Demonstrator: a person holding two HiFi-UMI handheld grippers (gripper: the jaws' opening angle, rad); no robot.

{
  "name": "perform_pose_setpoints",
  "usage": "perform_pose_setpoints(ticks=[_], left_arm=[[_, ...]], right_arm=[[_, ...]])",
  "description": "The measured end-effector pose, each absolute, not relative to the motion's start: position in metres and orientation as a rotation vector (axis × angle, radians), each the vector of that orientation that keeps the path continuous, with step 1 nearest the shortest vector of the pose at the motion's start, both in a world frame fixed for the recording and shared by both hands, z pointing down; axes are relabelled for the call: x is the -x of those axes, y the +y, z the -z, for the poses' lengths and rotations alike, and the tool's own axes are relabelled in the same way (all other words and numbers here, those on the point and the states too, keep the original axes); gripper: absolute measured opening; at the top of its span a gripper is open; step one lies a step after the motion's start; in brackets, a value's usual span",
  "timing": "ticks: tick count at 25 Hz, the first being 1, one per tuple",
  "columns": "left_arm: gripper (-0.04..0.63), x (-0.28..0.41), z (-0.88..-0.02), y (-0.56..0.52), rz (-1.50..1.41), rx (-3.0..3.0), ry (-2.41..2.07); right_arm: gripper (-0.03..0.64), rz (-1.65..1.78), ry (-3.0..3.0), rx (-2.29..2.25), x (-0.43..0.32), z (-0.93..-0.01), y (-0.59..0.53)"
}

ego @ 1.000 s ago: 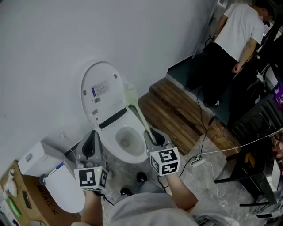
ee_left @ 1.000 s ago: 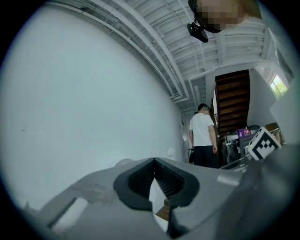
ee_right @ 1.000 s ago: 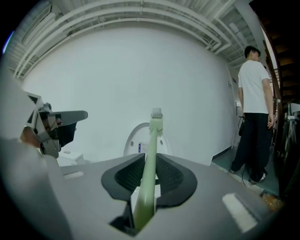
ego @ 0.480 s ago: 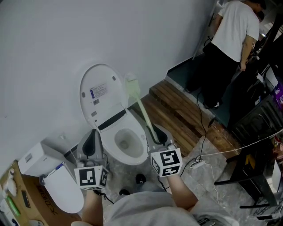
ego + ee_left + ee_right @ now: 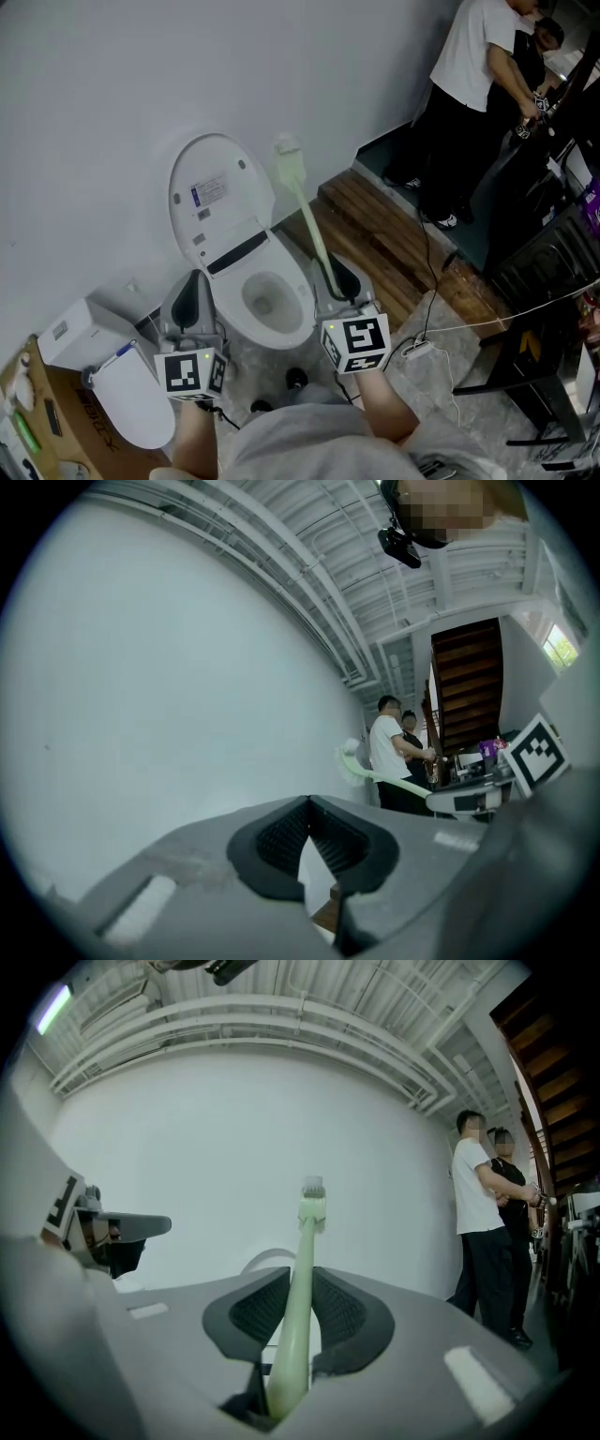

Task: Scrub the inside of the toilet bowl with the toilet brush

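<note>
A white toilet with its bowl [image 5: 269, 300] uncovered and its lid [image 5: 218, 200] raised against the wall stands between my two grippers. My right gripper [image 5: 339, 279] is shut on the handle of a pale green toilet brush [image 5: 302, 204], whose head [image 5: 312, 1198] points up and away, above the bowl's right side and outside it. The handle [image 5: 292, 1326] runs between the right jaws. My left gripper [image 5: 195, 298] hovers left of the bowl, its jaws closed together with nothing in them [image 5: 307, 844].
Two people [image 5: 483, 98] stand at the far right by a dark rack. Wooden steps [image 5: 384, 239] lie right of the toilet. A white box [image 5: 80, 342] and a detached toilet seat [image 5: 136, 403] sit at the left. Cables [image 5: 422, 342] cross the floor.
The brush has swung upward: its head rose from beside the bowl's right rim to well above it, near the wall. The left gripper stayed in place. The person at right stepped farther away.
</note>
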State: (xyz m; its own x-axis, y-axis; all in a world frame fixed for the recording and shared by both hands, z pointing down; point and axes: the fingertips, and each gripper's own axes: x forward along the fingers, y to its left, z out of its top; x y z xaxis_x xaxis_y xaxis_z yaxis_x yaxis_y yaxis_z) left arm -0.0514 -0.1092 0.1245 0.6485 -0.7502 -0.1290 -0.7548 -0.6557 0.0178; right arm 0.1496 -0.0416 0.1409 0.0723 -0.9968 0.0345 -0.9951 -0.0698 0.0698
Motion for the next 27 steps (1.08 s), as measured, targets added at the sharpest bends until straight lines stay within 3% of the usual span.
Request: perform_pose_setpoints(ticks=[27], left_arm=[[0.005,0.067,-0.123,-0.088,-0.238,2.801,1.371]], right_arm=[[0.077,0.077,-2.102,-2.28,-0.146,-0.135,-0.019]])
